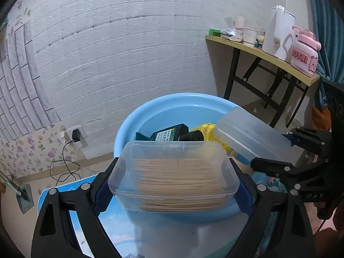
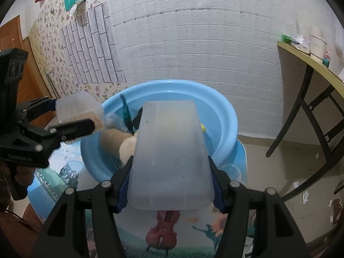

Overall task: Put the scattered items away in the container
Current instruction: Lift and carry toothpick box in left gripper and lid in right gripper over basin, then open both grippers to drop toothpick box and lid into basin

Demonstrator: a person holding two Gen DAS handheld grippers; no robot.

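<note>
My left gripper (image 1: 172, 182) is shut on a clear plastic box of toothpicks (image 1: 174, 176), held level in front of the blue basin (image 1: 129, 120). My right gripper (image 2: 169, 185) is shut on the box's frosted lid (image 2: 169, 154), held just before the basin (image 2: 225, 116). The lid also shows in the left wrist view (image 1: 251, 137), to the right of the box. The toothpick box shows in the right wrist view (image 2: 79, 111), at the left. In the basin lie a black bottle (image 1: 172, 132), a yellow item (image 1: 206, 131), a green item (image 1: 140, 136) and a tan plush toy (image 2: 120, 142).
The basin stands on a small table with a printed picture top (image 2: 163, 232). A folding table (image 1: 264, 53) with a white kettle (image 1: 277, 32), a pink toy (image 1: 304, 51) and cups stands at the right by the white brick wall. A charger and cable (image 1: 75, 135) hang at the left.
</note>
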